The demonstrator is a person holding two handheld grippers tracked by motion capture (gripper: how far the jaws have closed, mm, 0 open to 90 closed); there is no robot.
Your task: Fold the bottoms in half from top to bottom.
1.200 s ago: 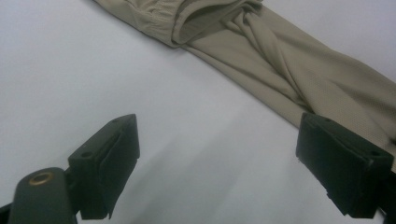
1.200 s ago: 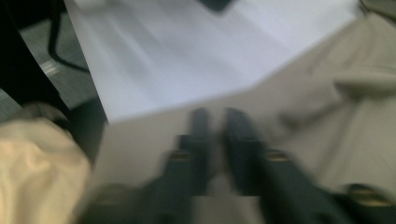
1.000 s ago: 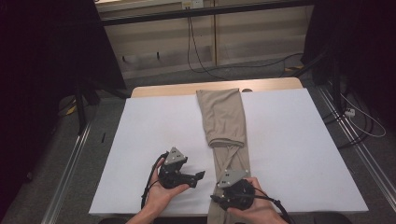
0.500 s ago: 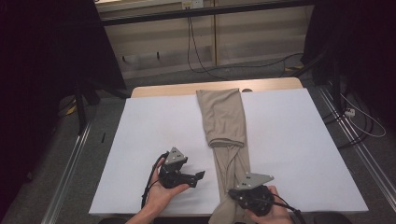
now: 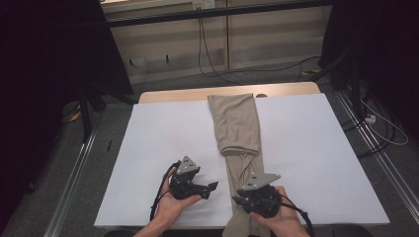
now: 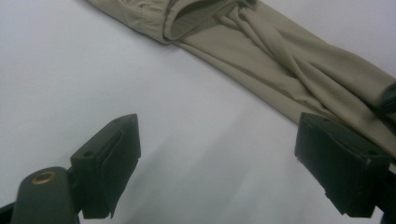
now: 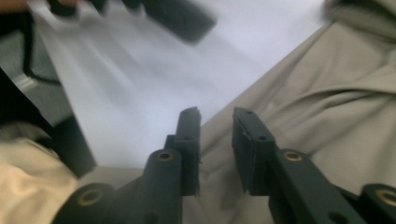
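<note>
A flat white sheet point(image 5: 163, 143) covers the rectangular table, with a strip of pale wood point(image 5: 173, 95) bare along the far edge. One pair of beige trousers point(image 5: 237, 123) lies lengthwise down the middle, a soft matte knit folded into a long narrow band; a ribbed cuff or hem point(image 6: 149, 21) crosses it halfway, below which the cloth gathers into rope-like creases and runs over the near edge. Two black hard-plastic grippers work at the near side. The right gripper point(image 7: 217, 121) hovers over the trousers' lower end, its jaws narrowed to a slim gap with nothing pinched between them. The left gripper point(image 6: 217, 154), just beside the cloth over bare sheet, has its jaws spread wide.
</note>
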